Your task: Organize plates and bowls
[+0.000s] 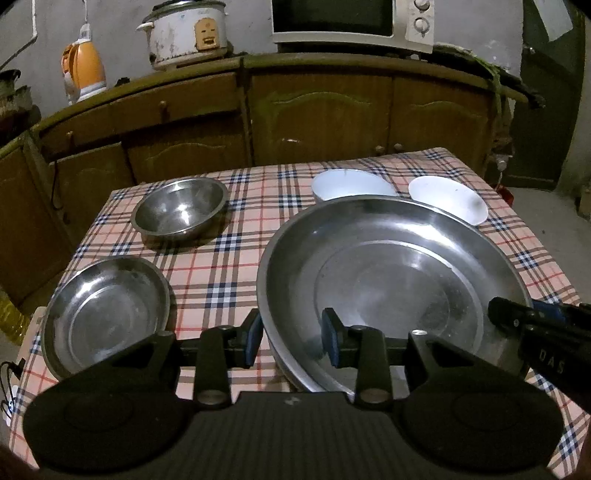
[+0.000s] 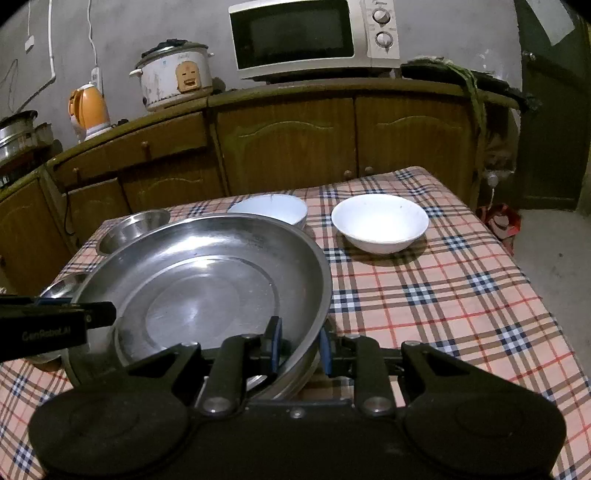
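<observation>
A large steel plate (image 1: 391, 280) is lifted a little above the checked table, over other steel plates stacked beneath it. My left gripper (image 1: 291, 338) straddles its near left rim, jaws apart with a gap around the rim. My right gripper (image 2: 298, 350) is shut on the large plate's (image 2: 207, 291) near right rim. A smaller steel plate (image 1: 107, 314) lies at the front left. A steel bowl (image 1: 181, 208) stands at the back left. Two white bowls (image 1: 351, 184) (image 1: 448, 197) stand at the back; they also show in the right wrist view (image 2: 271, 208) (image 2: 380, 221).
The checked tablecloth (image 2: 443, 295) covers the table; its right half holds only the white bowl. Behind the table are wooden cabinets (image 1: 321, 118) with a rice cooker (image 1: 186, 31), an orange kettle (image 1: 83, 70) and a microwave (image 2: 314, 37) on top.
</observation>
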The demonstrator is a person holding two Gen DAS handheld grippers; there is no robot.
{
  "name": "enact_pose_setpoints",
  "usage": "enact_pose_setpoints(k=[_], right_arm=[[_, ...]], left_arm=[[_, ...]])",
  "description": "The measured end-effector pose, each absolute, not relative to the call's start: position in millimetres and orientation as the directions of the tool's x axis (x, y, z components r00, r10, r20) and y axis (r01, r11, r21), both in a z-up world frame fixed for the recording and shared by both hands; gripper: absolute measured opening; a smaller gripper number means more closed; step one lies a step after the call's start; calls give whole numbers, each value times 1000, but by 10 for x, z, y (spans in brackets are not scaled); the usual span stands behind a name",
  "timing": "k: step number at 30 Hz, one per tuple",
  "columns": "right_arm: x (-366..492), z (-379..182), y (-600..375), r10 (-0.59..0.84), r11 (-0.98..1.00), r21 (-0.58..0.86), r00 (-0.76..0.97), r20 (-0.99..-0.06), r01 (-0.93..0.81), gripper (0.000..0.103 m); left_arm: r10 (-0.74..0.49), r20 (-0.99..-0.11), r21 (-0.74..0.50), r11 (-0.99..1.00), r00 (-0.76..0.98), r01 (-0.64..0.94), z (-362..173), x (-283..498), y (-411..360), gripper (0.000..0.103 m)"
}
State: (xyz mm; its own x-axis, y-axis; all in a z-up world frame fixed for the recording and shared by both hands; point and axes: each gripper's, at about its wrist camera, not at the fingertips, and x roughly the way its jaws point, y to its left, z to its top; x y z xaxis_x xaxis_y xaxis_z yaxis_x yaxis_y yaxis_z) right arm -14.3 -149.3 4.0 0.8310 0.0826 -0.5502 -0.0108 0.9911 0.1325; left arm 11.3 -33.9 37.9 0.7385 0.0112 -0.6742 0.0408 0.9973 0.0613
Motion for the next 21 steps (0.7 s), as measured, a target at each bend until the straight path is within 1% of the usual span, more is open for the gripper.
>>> enact_pose_setpoints(k=[21], right_arm=[[-32,-250,-1451,86,992,126,775,-626,-9,28]], left_arm=[[22,-745,83,995,667,60,62,194,-328,36]])
